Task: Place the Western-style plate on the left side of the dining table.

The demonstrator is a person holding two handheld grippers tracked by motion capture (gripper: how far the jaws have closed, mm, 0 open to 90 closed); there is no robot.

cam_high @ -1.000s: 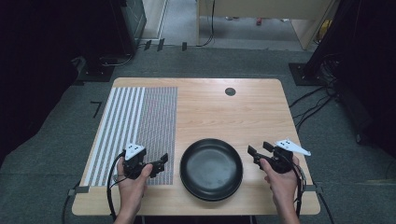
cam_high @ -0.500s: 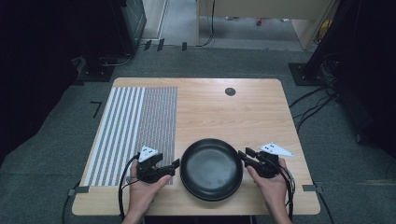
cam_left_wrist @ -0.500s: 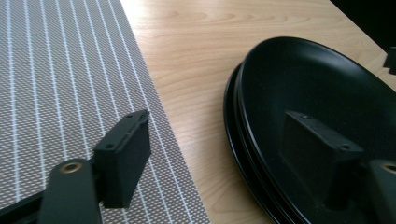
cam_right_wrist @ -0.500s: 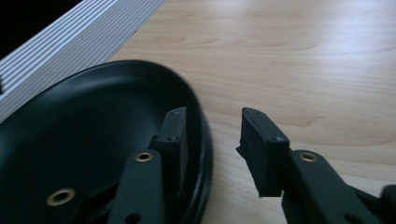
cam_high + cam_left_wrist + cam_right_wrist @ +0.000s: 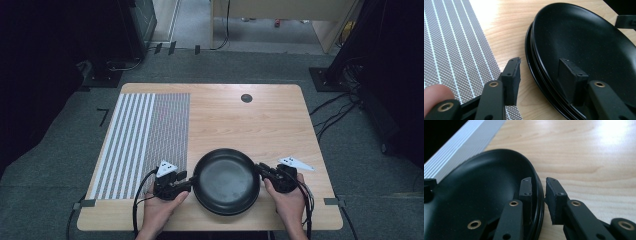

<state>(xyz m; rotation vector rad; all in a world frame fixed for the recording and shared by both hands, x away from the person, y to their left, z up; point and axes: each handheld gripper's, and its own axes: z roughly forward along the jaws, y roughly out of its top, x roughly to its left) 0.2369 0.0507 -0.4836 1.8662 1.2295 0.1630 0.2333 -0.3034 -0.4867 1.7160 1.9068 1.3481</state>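
As it rests on the table (image 5: 280, 120), the black plate (image 5: 226, 181) sits between both claws.

Glossy black plates (image 5: 226, 181) on a smooth wood table (image 5: 260, 120).

Wooden table (image 5: 235, 120) on grey carpet (image 5: 60, 165); dark surroundings, cables (image 5: 340, 107) right.

Stacked black plates (image 5: 226, 181) lie flat at the wooden table's (image 5: 240, 120) near edge.
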